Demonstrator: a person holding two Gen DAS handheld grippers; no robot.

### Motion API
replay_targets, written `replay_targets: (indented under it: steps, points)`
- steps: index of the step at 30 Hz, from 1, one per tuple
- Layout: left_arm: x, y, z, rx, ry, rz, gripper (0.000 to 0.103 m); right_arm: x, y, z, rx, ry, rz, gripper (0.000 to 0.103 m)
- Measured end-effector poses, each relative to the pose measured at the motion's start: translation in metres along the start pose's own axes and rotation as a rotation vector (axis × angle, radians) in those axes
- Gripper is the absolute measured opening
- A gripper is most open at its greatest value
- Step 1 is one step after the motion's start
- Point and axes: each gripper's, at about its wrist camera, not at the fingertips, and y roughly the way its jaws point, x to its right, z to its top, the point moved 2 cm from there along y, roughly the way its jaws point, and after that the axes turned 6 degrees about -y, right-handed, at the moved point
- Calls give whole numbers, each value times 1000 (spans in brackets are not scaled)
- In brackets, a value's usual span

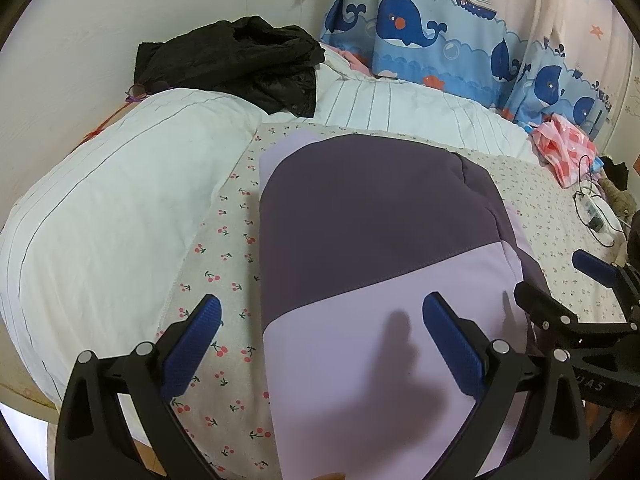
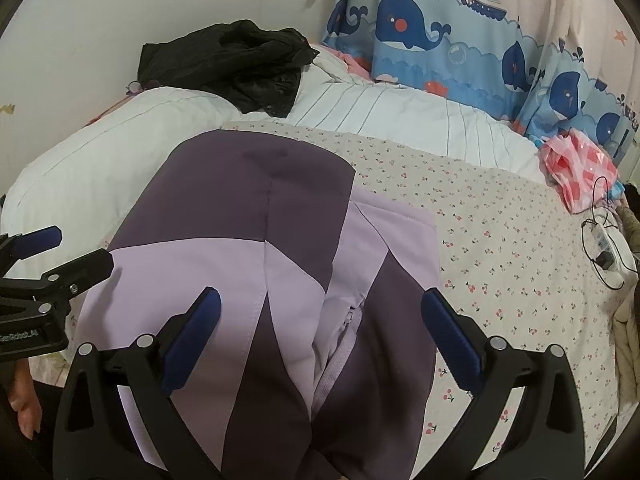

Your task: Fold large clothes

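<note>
A two-tone padded jacket (image 1: 380, 240) of dark purple and pale lilac fabric lay folded into a compact block on the cherry-print bed sheet (image 1: 224, 248), and everything else is placed from it. The left hand-held gripper (image 1: 322, 344), black with blue ribbed pads, hovered over the jacket's near left edge with its fingers spread wide, one pad above the sheet and the other above the lilac panel, pinching nothing. The right hand-held gripper (image 2: 320, 340) hung above the jacket's near right part, also spread wide and empty, its fingers straddling the zipper seam (image 2: 352, 312). Each gripper showed at the edge of the other's view, close beside it.

Beyond the jacket's far edge lay a white quilt with thin stripes (image 1: 100, 208), which also ran along its left side. A crumpled black garment (image 1: 240, 64) sat on the quilt, well behind the jacket. Farther back hung a blue whale-print curtain (image 1: 432, 28). To the jacket's far right lay a pink checked plastic bag (image 2: 576, 168) and a white power strip with a black cable (image 2: 604, 244).
</note>
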Motion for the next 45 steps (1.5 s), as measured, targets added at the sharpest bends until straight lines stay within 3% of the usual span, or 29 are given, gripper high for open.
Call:
replay_targets:
  steps: [21,45]
  points:
    - [-2,-4,6,41,16,32,97,-1,2,0,-6,2,3,97]
    - [-1,-4,6,37,32,19,97,-3,2,0,-6,3,3,97]
